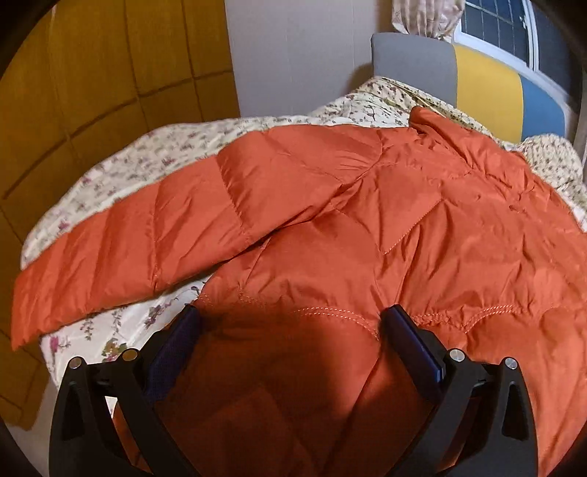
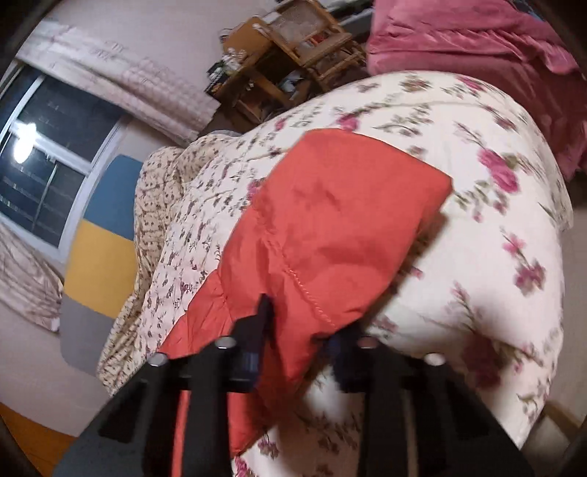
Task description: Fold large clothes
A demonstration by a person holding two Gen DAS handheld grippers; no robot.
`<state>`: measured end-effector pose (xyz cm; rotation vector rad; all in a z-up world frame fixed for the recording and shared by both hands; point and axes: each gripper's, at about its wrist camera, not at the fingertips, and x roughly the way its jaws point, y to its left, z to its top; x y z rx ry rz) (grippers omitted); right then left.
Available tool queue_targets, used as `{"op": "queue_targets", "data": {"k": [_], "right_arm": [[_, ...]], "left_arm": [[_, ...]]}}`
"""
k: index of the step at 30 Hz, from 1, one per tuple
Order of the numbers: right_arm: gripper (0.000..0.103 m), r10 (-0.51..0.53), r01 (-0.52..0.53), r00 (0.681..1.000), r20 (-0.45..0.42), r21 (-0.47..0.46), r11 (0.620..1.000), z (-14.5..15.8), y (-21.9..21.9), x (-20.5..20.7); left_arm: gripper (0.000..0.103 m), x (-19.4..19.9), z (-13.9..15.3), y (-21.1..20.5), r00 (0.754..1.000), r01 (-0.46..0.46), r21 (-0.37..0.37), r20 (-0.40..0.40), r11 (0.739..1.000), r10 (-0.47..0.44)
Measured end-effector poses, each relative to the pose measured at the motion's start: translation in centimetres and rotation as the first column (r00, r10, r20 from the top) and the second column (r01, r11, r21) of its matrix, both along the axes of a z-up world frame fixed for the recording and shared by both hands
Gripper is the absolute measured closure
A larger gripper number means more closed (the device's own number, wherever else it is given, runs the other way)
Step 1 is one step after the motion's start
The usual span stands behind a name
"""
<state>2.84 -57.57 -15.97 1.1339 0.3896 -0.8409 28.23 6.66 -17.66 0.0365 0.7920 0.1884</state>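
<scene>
An orange quilted puffer jacket [image 1: 367, 227] is spread out flat on a floral bedspread [image 1: 121, 172], collar toward the far side by the headboard. One sleeve [image 1: 139, 235] is stretched out to the left, almost to the edge of the bed.

In the left wrist view, the left gripper [image 1: 290, 323] is parked over the near hem of the jacket body. Its jaws are spread wide, with orange fabric lying between them but nothing pinched.

In the right wrist view, the other sleeve [image 2: 330, 227] is draped across the bedspread [image 2: 477, 257], cuff end at the far side. The right gripper [image 2: 302, 335] is brought in around the near end of that sleeve, with fabric bunched between the jaws, so it looks clamped on. The view is pretty blurry though.

Further out, a headboard [image 1: 477, 84] with grey, yellow and blue panels is seen under a window [image 1: 502, 25]. A pink blanket [image 2: 477, 47] and a cluttered wooden shelf [image 2: 290, 55] are seen past the far side of the bed.
</scene>
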Motion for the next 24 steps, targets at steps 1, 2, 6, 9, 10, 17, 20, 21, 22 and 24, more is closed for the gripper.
{"op": "queue_targets", "data": {"k": [1, 2, 6, 9, 10, 17, 20, 21, 22, 24], "right_arm": [[0.087, 0.015, -0.016, 1.000, -0.019, -0.054, 0.998, 0.8, 0.6, 0.5], [0.088, 0.038, -0.041, 0.999, -0.027, -0.115, 0.993, 1.6, 1.4, 0.9], [0.089, 0.174, -0.191, 0.982, -0.079, -0.349, 0.917, 5.2, 6.1, 4.1], [0.089, 0.292, -0.318, 0.947, -0.134, -0.525, 0.790, 7.7, 11.5, 6.9], [0.090, 0.329, -0.358, 0.931, -0.156, -0.560, 0.747, 8.2, 13.1, 7.9], [0.093, 0.521, -0.563, 0.793, -0.316, -0.708, 0.427, 9.3, 24.6, 13.0], [0.094, 0.596, -0.617, 0.719, -0.358, -0.724, 0.309, 8.7, 28.7, 15.1], [0.094, 0.610, -0.627, 0.702, -0.366, -0.724, 0.288, 8.4, 29.4, 15.8], [0.094, 0.630, -0.641, 0.679, -0.376, -0.722, 0.260, 8.0, 30.6, 16.3], [0.094, 0.661, -0.664, 0.637, -0.397, -0.718, 0.210, 7.2, 32.5, 17.4]], "left_arm": [[0.003, -0.1, -0.1, -0.2, 1.000, -0.001, 0.016, 0.001, 1.000, 0.001], [0.003, 0.0, -0.2, -0.3, 1.000, -0.003, 0.027, 0.000, 1.000, 0.003], [0.003, 0.1, -0.4, -0.1, 1.000, -0.001, 0.001, -0.011, 1.000, 0.001], [0.003, 0.3, -0.5, 0.1, 1.000, 0.001, -0.013, -0.018, 1.000, -0.001], [0.003, 0.3, -0.5, 0.1, 1.000, 0.002, -0.018, -0.019, 1.000, -0.002], [0.003, 0.6, -0.7, 0.3, 1.000, 0.006, -0.053, -0.026, 0.999, -0.007], [0.003, 0.5, -0.7, 0.2, 1.000, 0.006, -0.055, -0.021, 0.998, -0.007], [0.003, 0.6, -0.7, 0.2, 1.000, 0.005, -0.056, -0.020, 0.998, -0.007], [0.003, 0.6, -0.7, 0.1, 1.000, 0.005, -0.055, -0.019, 0.998, -0.006], [0.003, 0.6, -0.7, 0.1, 1.000, 0.005, -0.054, -0.017, 0.999, -0.006]]}}
